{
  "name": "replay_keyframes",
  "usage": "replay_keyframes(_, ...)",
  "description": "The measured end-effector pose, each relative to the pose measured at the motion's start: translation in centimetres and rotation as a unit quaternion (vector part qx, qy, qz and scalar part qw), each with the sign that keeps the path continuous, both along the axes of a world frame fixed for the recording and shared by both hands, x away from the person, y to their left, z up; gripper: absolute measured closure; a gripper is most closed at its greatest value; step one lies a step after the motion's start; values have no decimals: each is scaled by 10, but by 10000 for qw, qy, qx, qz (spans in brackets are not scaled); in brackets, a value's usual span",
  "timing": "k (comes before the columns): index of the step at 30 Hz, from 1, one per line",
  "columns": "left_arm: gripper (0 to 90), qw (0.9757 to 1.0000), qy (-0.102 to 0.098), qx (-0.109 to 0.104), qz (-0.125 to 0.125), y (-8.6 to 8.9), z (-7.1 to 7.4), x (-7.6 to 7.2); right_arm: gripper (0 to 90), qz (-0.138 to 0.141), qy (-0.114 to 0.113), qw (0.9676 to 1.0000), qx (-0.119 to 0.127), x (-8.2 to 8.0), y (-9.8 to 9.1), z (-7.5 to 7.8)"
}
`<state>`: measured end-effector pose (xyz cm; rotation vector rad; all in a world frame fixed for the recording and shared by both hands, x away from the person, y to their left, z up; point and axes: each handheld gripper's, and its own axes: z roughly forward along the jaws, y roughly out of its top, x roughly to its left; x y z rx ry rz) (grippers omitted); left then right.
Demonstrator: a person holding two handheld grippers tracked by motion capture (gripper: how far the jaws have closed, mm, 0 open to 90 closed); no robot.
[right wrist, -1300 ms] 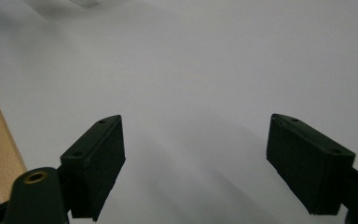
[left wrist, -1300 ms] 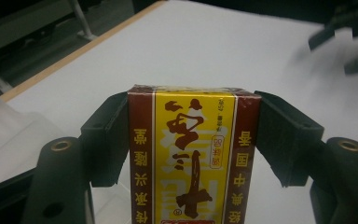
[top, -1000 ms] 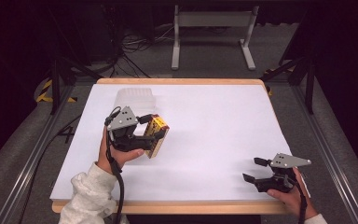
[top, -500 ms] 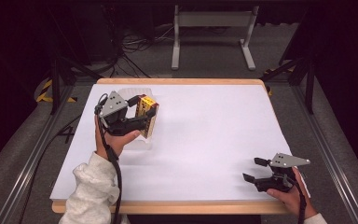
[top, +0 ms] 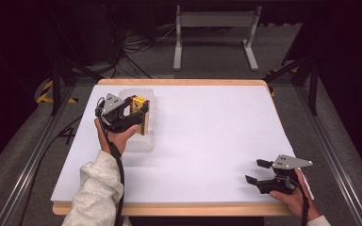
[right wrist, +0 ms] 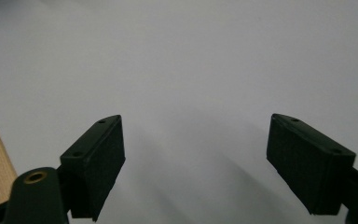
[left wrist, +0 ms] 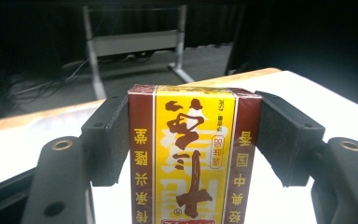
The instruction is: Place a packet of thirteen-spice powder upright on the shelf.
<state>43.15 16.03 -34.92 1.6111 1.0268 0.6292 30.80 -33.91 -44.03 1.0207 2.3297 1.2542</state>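
A small box (top: 140, 102), yellow on its face with maroon edges and printed characters, sits upright between the jaws of my left gripper (top: 134, 118). In the left gripper view the two pads press on both narrow sides of the box (left wrist: 193, 158). The box hangs over a clear plastic container (top: 139, 142) at the table's far left. Whether the box touches the container's floor I cannot tell. My right gripper (top: 257, 171) rests near the front right corner, open, and the right gripper view shows bare white table between its jaws (right wrist: 196, 158).
The white table top (top: 207, 132) has a wooden edge along the far and near sides. A metal stand (top: 214, 28) and cables lie on the dark floor beyond the table. Rails run along both sides.
My left gripper has carried the box from the table's left middle toward the far left and down, over the clear container. The right gripper has stayed where it was.
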Motion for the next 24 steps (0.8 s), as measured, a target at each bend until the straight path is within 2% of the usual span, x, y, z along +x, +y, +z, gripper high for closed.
replay_keyframes(1,324,10000,-36,-30,55,1,-2,1,196,6,0,10000,0,0,0,0)
replay_keyframes(5,324,9998,50,2,197,5,-8,4,194,36,-15,10000,-15,0,1,0)
replay_keyframes(7,323,9995,26,-128,279,8,-11,3,193,41,-16,10000,-7,0,1,0)
replay_keyframes(9,323,9994,27,-146,313,9,-12,3,193,55,-24,10000,-20,0,2,0)
replay_keyframes(11,323,9990,8,-287,343,11,-13,4,193,65,-20,10000,-12,1,2,0)
replay_keyframes(14,323,9985,19,-312,439,13,-14,5,193,82,-18,10000,-13,1,2,0)
replay_keyframes(16,323,9977,-9,-410,538,15,-14,8,193,86,-9,10000,-7,2,3,0)
replay_keyframes(24,321,9975,243,-260,611,14,-21,13,191,95,-13,10000,-26,1,3,0)
